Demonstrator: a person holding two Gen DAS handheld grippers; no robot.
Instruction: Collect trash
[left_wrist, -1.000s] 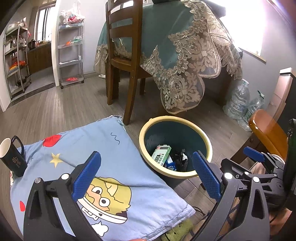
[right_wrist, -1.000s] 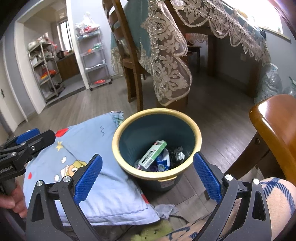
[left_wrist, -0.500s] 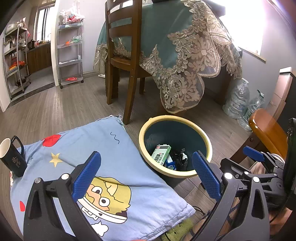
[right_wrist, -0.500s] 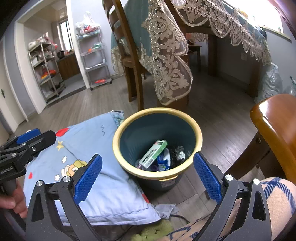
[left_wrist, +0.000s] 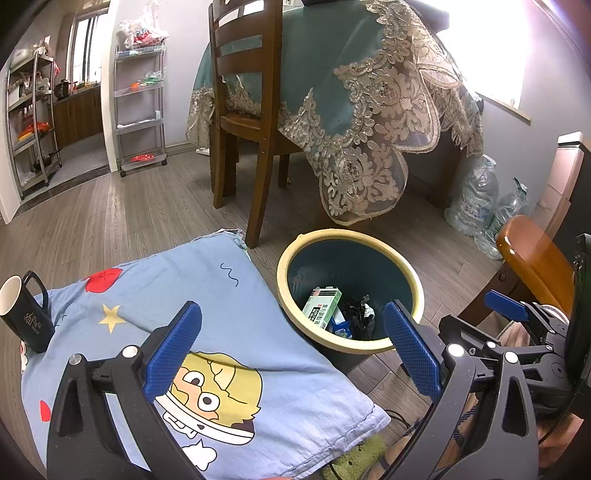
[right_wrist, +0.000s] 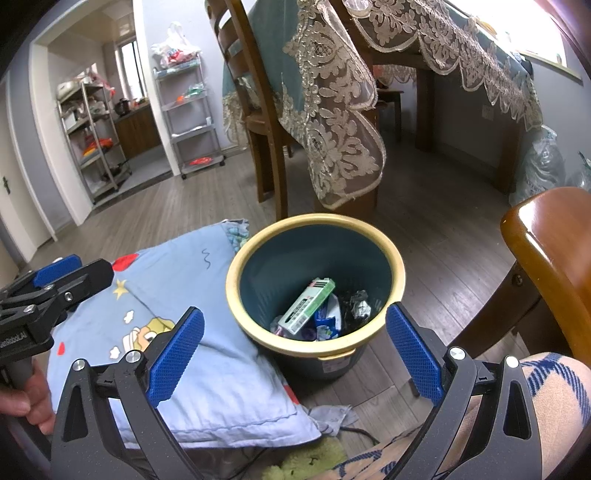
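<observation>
A dark teal trash bin with a yellow rim (left_wrist: 295, 317) (right_wrist: 236, 314) stands on the wood floor beside a blue cartoon-print cushion (left_wrist: 166, 295) (right_wrist: 207, 339). Inside lie a green and white box (left_wrist: 322, 308) (right_wrist: 306, 305), a blue wrapper (right_wrist: 328, 321) and crumpled dark scraps (left_wrist: 356, 315). My left gripper (left_wrist: 291, 350) is open and empty, hovering over the cushion's right edge and the bin's near rim. The right gripper (right_wrist: 293, 352) is open and empty too, held just above the near rim of the bin. Each gripper shows at the edge of the other's view.
A black mug (left_wrist: 24, 314) stands on the cushion's left end. Behind the bin are a wooden chair (left_wrist: 247, 110) and a table under a lace-trimmed teal cloth (left_wrist: 351, 110). An orange-brown chair (right_wrist: 550, 266) is at right, plastic bottles (left_wrist: 476, 199) by the wall, metal shelves (left_wrist: 140, 103) far left.
</observation>
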